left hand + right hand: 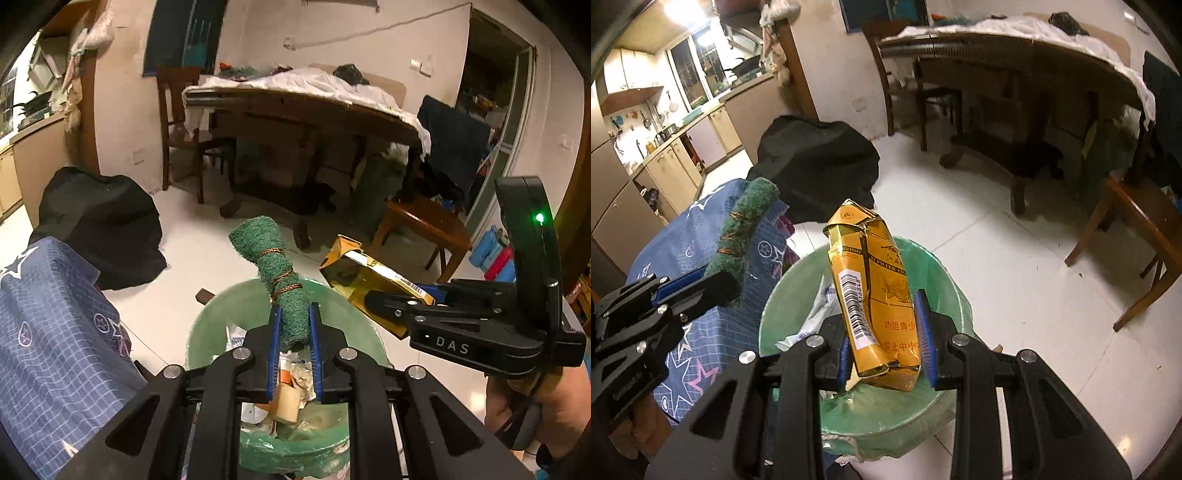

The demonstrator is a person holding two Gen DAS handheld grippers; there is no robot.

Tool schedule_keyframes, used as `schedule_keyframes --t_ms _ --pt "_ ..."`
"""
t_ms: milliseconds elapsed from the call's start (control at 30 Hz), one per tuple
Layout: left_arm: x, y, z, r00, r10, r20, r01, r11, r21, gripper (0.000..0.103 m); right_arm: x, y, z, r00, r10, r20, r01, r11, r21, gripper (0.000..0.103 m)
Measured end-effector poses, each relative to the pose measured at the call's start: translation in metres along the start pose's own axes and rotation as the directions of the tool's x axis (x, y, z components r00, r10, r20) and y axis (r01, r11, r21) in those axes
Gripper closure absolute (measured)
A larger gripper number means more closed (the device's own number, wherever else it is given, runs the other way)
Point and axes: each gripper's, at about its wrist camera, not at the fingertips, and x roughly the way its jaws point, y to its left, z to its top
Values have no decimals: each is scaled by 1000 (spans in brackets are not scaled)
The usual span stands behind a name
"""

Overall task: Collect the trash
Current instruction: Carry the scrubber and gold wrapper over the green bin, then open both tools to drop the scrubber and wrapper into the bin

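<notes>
My left gripper (294, 328) is shut on a rolled green scouring pad (275, 262) tied with brown cord, held over the trash bin (207, 317) with its green liner. My right gripper (886, 332) is shut on a crumpled yellow cigarette pack (875, 295), held upright above the same bin (945, 273). In the left wrist view the right gripper (399, 302) comes in from the right with the pack (354, 273). In the right wrist view the left gripper (713, 284) shows at the left with the pad (746, 225). Paper scraps and other waste lie inside the bin.
A blue patterned cloth (48, 332) lies close to the bin's left. A black bag (99, 221) sits on the white tiled floor behind it. A covered dining table (303, 103), chairs and a wooden stool (424, 225) stand farther back.
</notes>
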Motion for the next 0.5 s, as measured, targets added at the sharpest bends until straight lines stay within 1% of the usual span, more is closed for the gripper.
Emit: schedule_keyframes --t_ms 133,300,500 --pt "24 2 -4 999 -15 -43 15 1000 -12 88 6 0 1 1000 -3 -30 3 1000 -1 75" --pt "47 9 -22 996 -18 -87 16 1000 -27 88 11 -2 3 999 -7 -53 6 1000 -5 75" --pt "58 16 -32 995 -19 -101 16 999 -34 88 14 -4 1 998 -8 -63 7 1000 -6 75"
